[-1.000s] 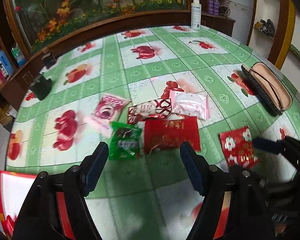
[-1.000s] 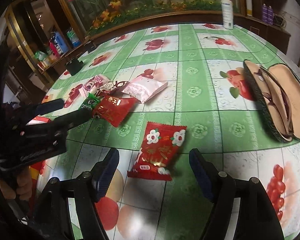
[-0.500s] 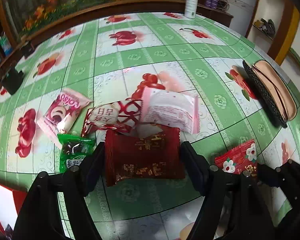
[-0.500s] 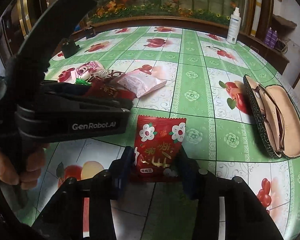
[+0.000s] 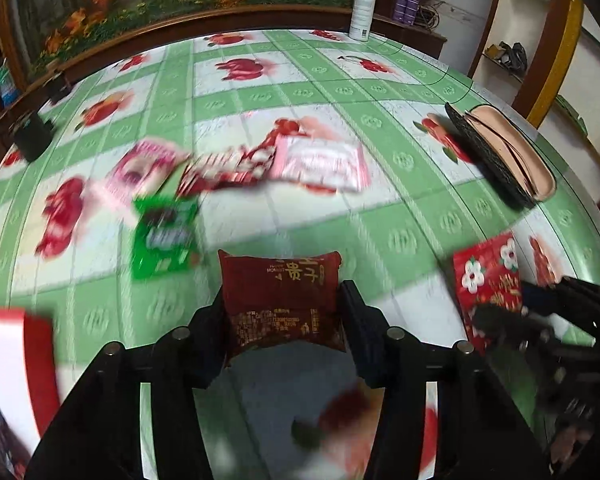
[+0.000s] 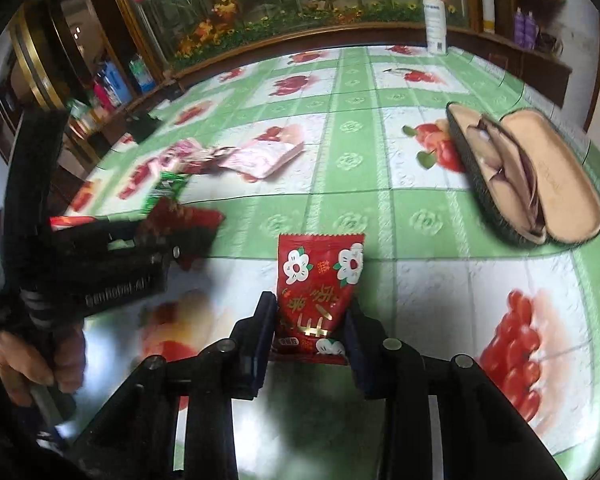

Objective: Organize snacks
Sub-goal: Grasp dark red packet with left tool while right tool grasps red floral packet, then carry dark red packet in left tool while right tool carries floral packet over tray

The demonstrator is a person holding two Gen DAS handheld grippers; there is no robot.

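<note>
Pick-up step: the left gripper [image 5: 282, 304], jaws closing on a dark red foil snack packet [image 5: 281, 300], and the right gripper [image 6: 310, 320], jaws closing on a bright red flower-printed packet [image 6: 318, 292], both near the surface's front edge; next, carry each toward the loose packets mid-surface.

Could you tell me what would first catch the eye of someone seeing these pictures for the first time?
First, each gripper closing on a snack packet: the left gripper around a dark red packet, the right gripper around a bright red packet with white flowers. Behind them, more packets lie in a loose cluster on the green fruit-print tablecloth, and an open glasses case sits at the right.
</note>
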